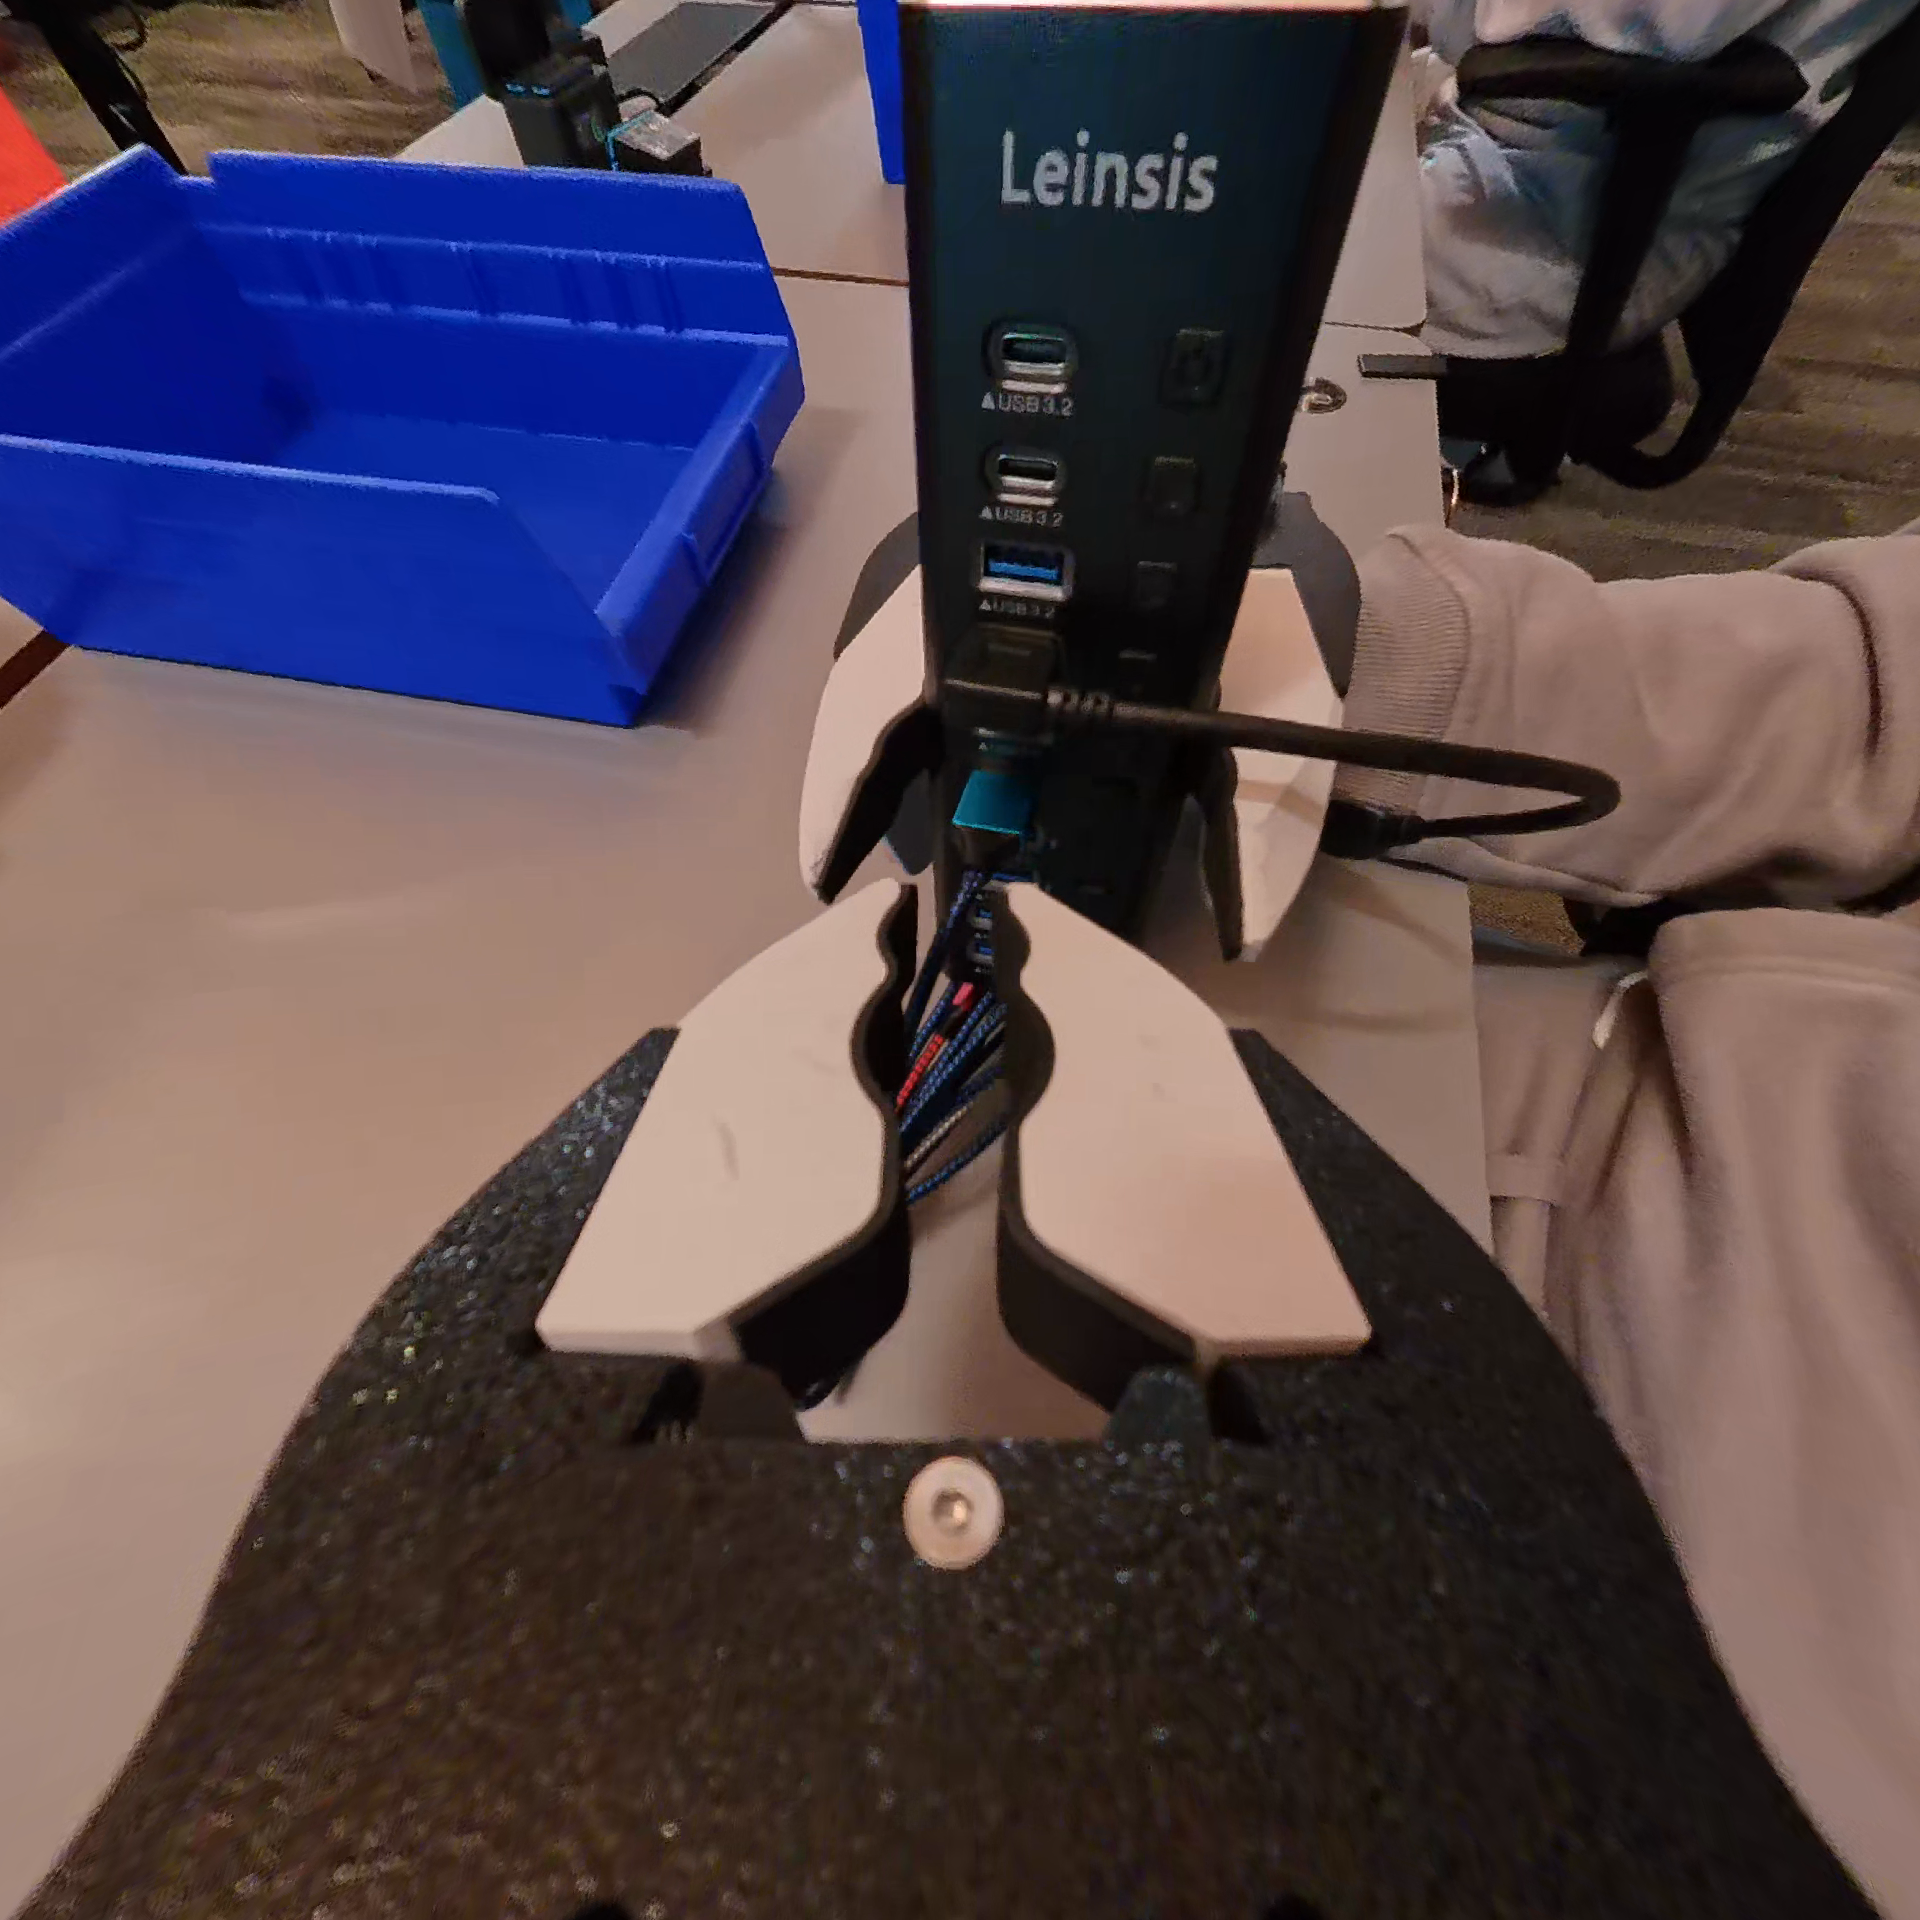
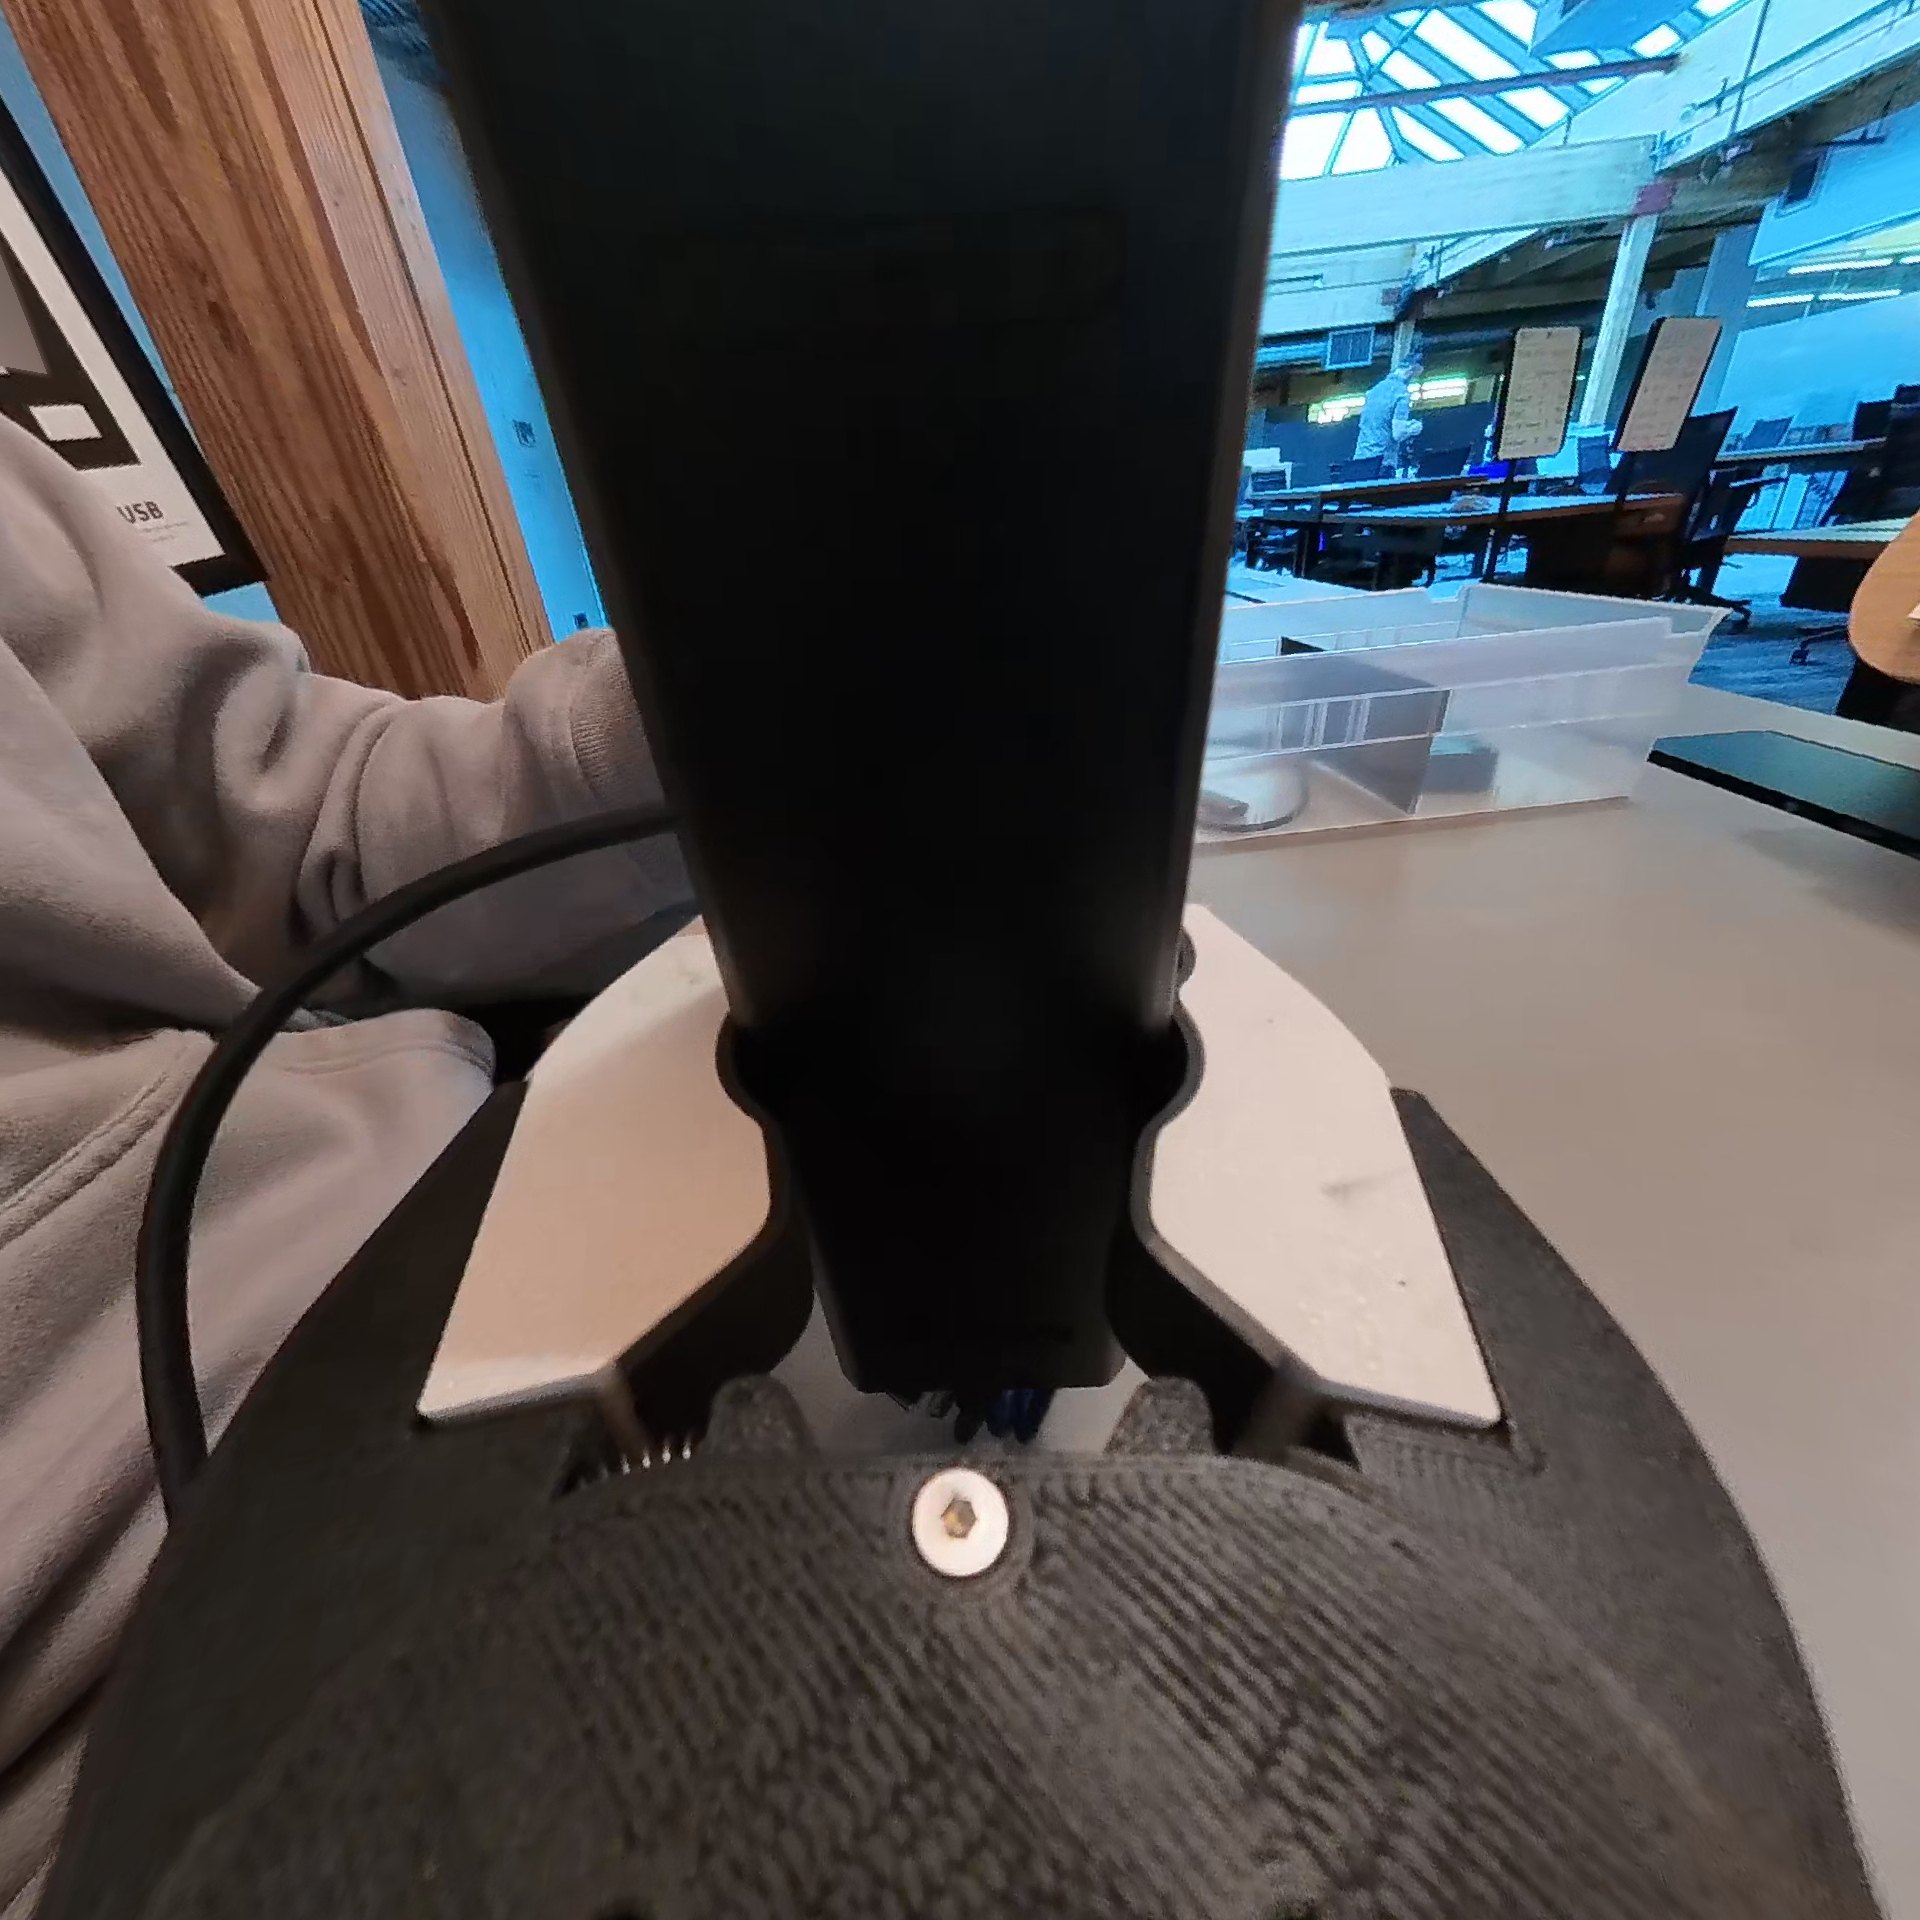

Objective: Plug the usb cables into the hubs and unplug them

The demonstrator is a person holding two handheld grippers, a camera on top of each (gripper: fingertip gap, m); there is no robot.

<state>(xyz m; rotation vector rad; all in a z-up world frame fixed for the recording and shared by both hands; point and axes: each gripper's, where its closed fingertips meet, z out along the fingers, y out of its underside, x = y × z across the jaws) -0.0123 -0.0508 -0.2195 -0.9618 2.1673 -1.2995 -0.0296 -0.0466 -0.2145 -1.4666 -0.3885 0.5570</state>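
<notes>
Nearly closed left hand-held gripper (image 1: pixel 961 914) around braided cables (image 1: pixel 951 1049), teal plug (image 1: pixel 992 805) straight ahead, seated in upright hub (image 1: pixel 1127 416). Right hand-held gripper (image 2: pixel 956 1049) clamped on hub's back, near tabletop (image 1: pixel 312 883) edge.

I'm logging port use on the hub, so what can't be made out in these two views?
- Left wrist view: the lower ports of the hub are hidden behind the braided cables and the left gripper.
- Right wrist view: the hub's dark back fills the frame between the right gripper; no ports show.
- Black cable: its far end runs behind the sleeve.
</notes>
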